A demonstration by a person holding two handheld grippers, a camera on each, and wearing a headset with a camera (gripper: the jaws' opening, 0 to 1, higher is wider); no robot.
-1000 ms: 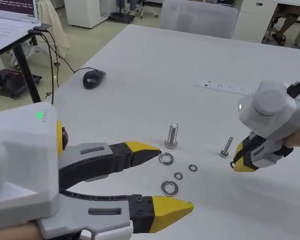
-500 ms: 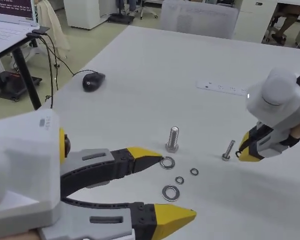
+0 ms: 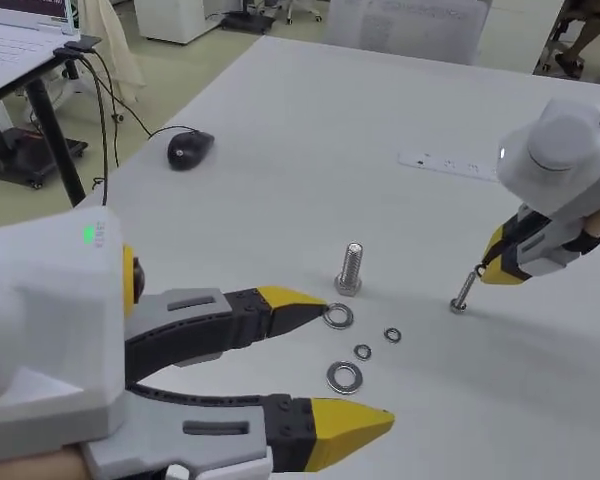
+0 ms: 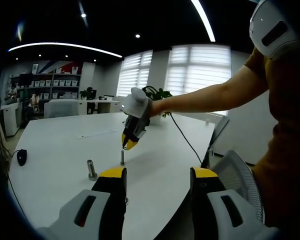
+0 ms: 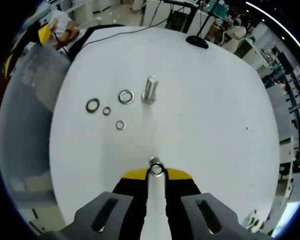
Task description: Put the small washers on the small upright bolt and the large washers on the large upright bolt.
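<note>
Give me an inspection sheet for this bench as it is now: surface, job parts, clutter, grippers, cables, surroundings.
Surface: white table, nothing spilled.
Job's things: large bolt and small bolt stand head down; two large washers and two small washers lie loose near the large bolt.
Clutter: mouse, power strip.
Grippers: left gripper open, by the loose washers; right gripper shut on what looks like a held washer at the small bolt's tip.
Cables: mouse cable runs off the table's edge.
Surroundings: laptop on a side stand; chair at the far end.
</note>
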